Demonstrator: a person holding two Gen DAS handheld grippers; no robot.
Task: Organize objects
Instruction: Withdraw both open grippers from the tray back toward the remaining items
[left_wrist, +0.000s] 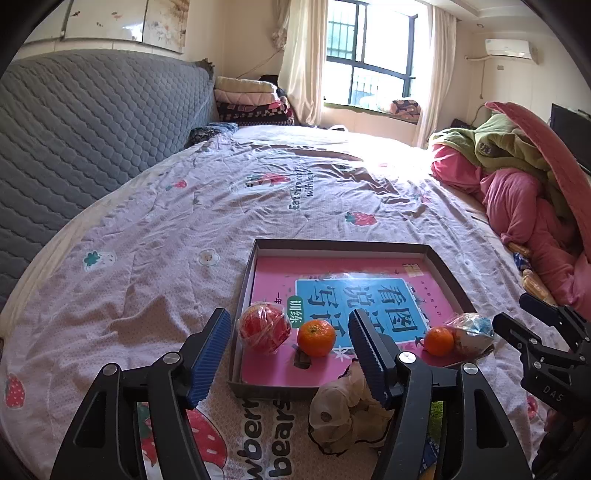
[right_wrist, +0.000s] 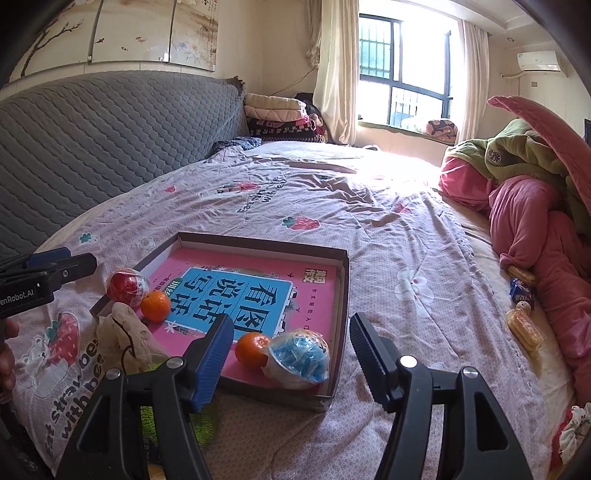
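A shallow cardboard tray (left_wrist: 448, 271) (right_wrist: 341, 280) with a pink book lying in it sits on the bed. In it are a red wrapped ball (left_wrist: 264, 326) (right_wrist: 125, 288), two oranges (left_wrist: 317, 338) (left_wrist: 439, 340) (right_wrist: 156, 305) (right_wrist: 251, 349) and a blue wrapped ball (left_wrist: 474, 328) (right_wrist: 301, 354). A cream hair scrunchie (left_wrist: 345, 413) (right_wrist: 123, 338) lies at the tray's near edge. My left gripper (left_wrist: 291, 354) is open and empty, just short of the tray. My right gripper (right_wrist: 291, 354) is open and empty, near the blue ball; it also shows in the left wrist view (left_wrist: 517, 317).
The bed has a pink strawberry-print sheet (left_wrist: 221, 206). A grey quilted headboard (left_wrist: 92, 129) is at left. Heaped pink and green bedding (right_wrist: 535, 206) lies at right, with snack packets (right_wrist: 524, 325) beside it. Folded blankets (right_wrist: 277, 114) are stacked at the back.
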